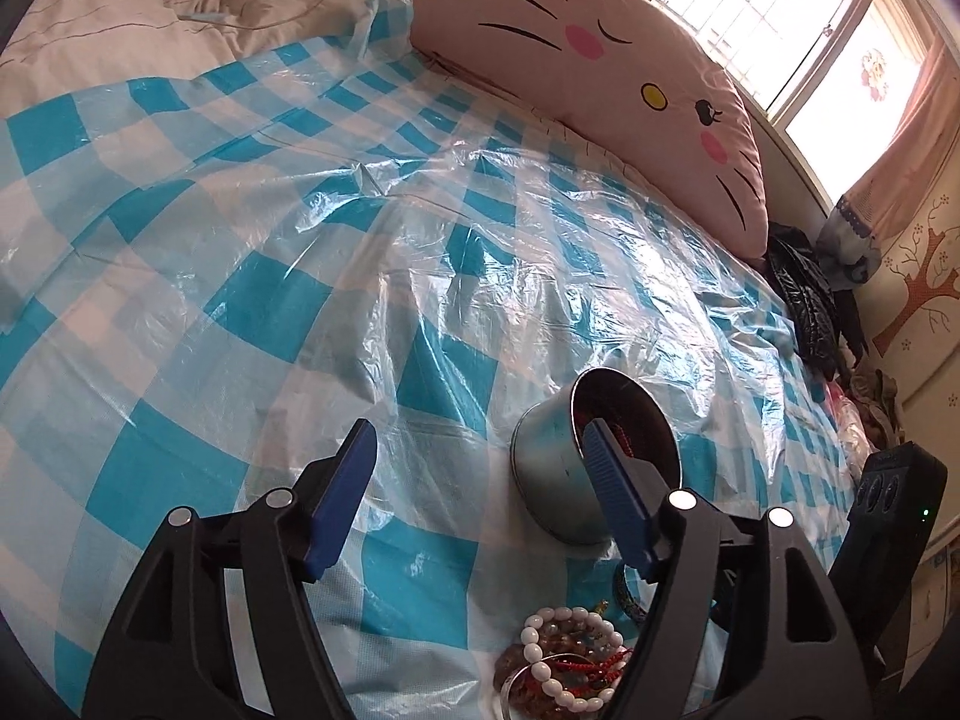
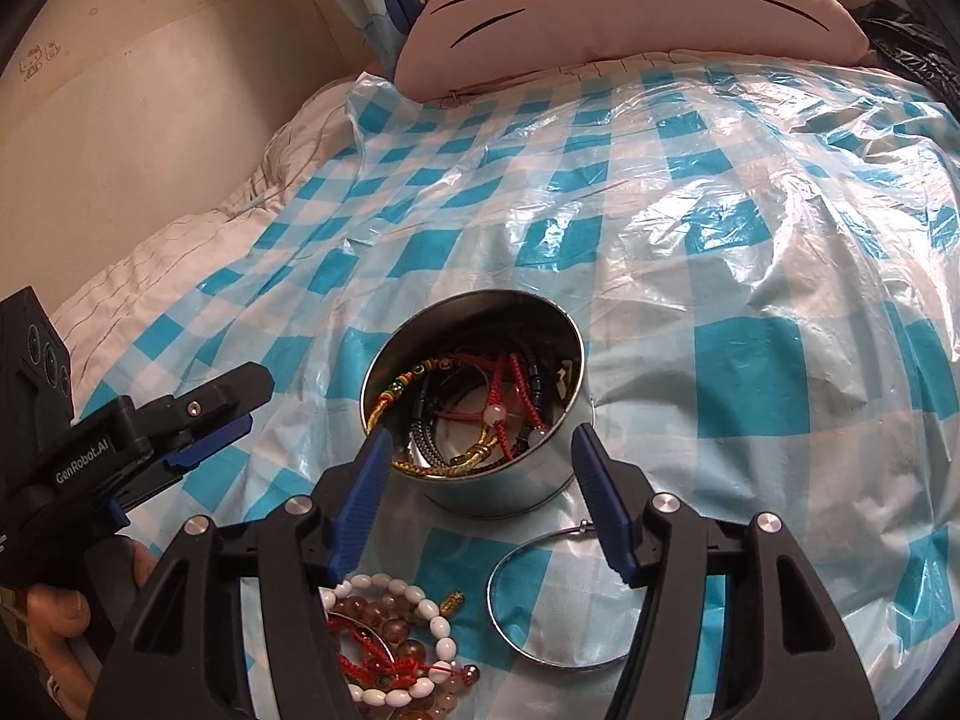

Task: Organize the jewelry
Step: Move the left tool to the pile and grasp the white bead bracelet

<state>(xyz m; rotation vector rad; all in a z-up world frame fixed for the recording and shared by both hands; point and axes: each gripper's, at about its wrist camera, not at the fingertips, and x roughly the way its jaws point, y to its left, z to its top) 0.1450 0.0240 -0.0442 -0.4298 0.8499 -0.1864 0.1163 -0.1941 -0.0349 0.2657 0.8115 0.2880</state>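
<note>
- Nearest to you, under the right gripper (image 2: 477,501), is the heap of bead bracelets (image 2: 390,636): white beads, brown beads and a red cord all lie across each other. If you pinch one strand, the others may come up with it and drop on the way.
- Just to the right of the heap lies the thin metal bangle (image 2: 549,600), flat on the blue checked plastic sheet (image 2: 750,300). The sheet is smooth and full of wrinkles, so I think the bangle can slide away from the pads, or you catch the plastic together with it.
- Both grippers stand wide and hold nothing. The left gripper (image 1: 480,480) hangs to the left of the heap, with one finger in front of the tin.
- The round metal tin (image 2: 522,480) stands just beyond the heap and already holds many cords and bracelets. It sits on a soft bed and looks a little tilted, so a push on its rim may tip it and spill them.
- Pulling the sheet would move tin and heap together.
- The two grippers are near each other here. If both go to the heap, they may hit each other.
</note>
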